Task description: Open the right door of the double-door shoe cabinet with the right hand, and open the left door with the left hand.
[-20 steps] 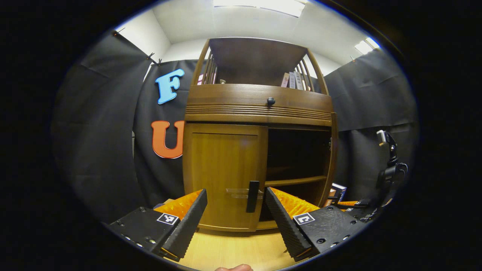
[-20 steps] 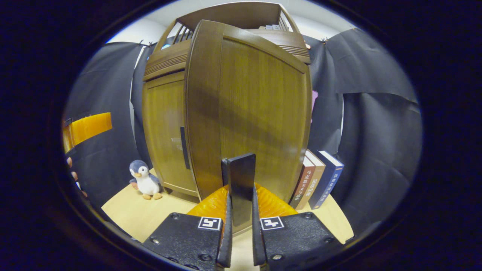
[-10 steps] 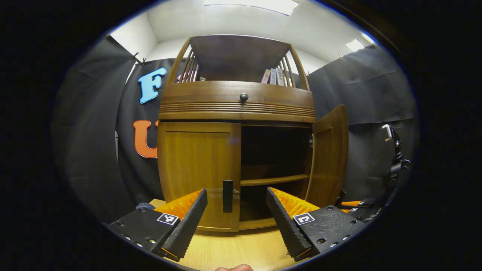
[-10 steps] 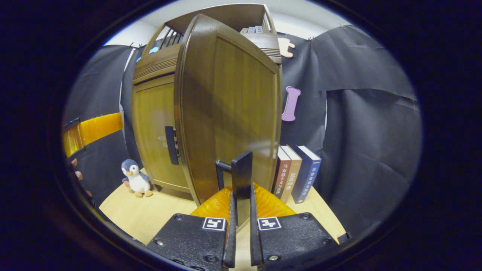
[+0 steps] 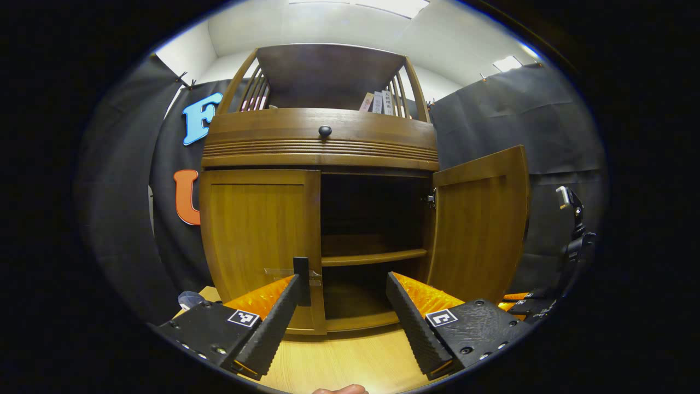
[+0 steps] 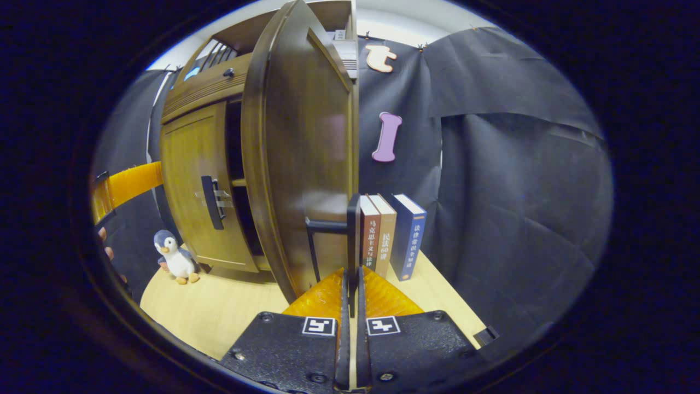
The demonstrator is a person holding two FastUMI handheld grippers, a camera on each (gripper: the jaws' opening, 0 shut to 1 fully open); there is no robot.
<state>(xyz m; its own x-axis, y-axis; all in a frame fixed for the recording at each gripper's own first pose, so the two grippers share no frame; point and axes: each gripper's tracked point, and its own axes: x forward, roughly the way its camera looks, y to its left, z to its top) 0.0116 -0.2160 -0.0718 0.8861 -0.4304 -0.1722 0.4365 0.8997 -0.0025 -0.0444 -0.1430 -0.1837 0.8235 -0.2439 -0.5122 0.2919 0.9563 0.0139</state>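
Looking along the left gripper (image 5: 343,312) in the left gripper view, its fingers are spread wide apart and hold nothing. They point at the shoe cabinet (image 5: 320,145) standing on the pale wooden tabletop (image 5: 344,361). The left door (image 5: 257,235) is shut, and its dark bar handle (image 5: 302,280) shows just above the tip of the gripper's left finger; contact between them cannot be judged. The right door (image 5: 481,219) stands swung outward, exposing the dark interior and one shelf (image 5: 374,256). A round knob (image 5: 325,131) sits on the drawer front above the doors, and a few books (image 5: 377,102) stand on the open top shelf. Far right, the right gripper (image 5: 528,306) lies low beside the open door.

In the right gripper view, the right gripper (image 6: 351,290) is clamped on the right door's handle (image 6: 353,230), both fingers pressed against the dark bar. The right door (image 6: 306,148) is seen nearly edge-on, swung well out from the cabinet. Behind it, the left door (image 6: 194,191) remains closed with its handle (image 6: 211,201) visible. Three upright books (image 6: 389,232) stand just right of the open door against the black cloth. A plush penguin (image 6: 174,262) sits on the tabletop near the cabinet's left corner. The left gripper (image 6: 123,186) enters from the left edge, with fingertips of a hand (image 6: 106,249) below it.
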